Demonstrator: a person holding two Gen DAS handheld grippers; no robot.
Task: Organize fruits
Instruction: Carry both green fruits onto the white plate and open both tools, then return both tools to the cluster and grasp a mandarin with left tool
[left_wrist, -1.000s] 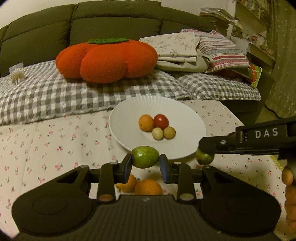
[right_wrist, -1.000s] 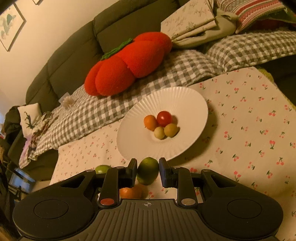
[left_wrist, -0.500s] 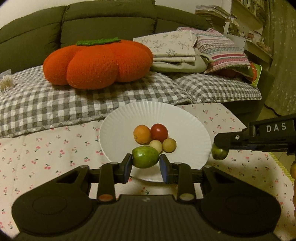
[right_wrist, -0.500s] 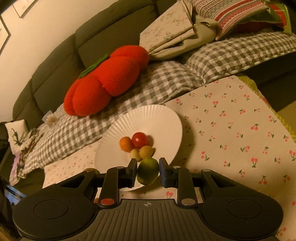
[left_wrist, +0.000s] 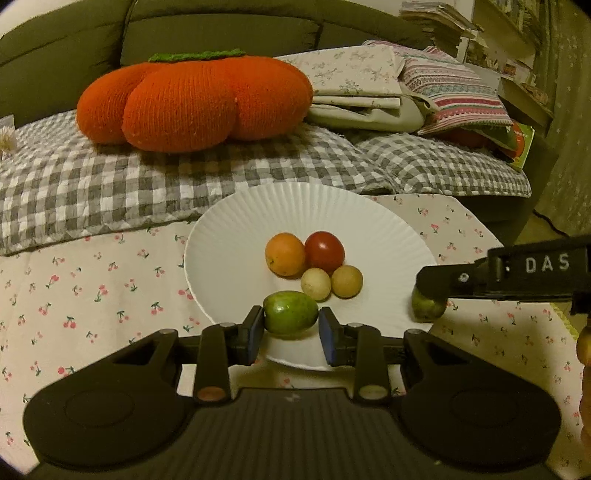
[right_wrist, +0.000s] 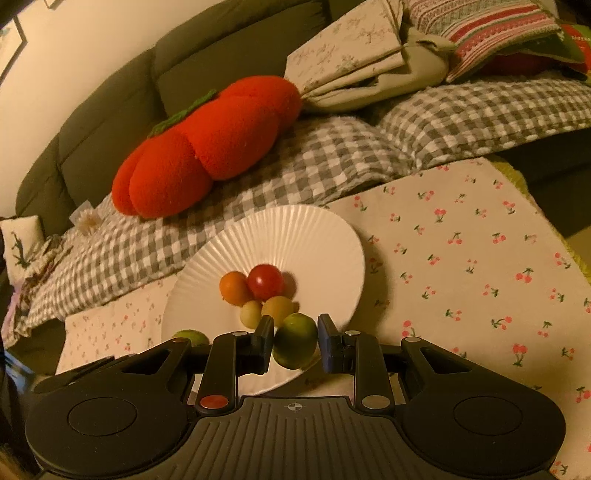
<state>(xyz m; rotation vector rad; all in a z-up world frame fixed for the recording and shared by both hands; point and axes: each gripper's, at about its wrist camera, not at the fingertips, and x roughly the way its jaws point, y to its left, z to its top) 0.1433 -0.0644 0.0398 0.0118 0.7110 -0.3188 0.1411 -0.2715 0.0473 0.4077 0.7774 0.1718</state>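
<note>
The left gripper (left_wrist: 291, 329) clamps a green fruit (left_wrist: 290, 312) over the white plate's (left_wrist: 236, 236) near rim — the right gripper (right_wrist: 295, 341) pinches a lime (right_wrist: 295, 339) beside it.

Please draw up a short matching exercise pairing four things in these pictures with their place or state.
Things:
1. oval green fruit
2. round green fruit
3. red fruit
4. pumpkin cushion

Places:
a. on the checked blanket
b. held in the left claw
c. lying on the white plate
d. held in the right claw

Pairs: 1-b, 2-d, 3-c, 4-a
</note>
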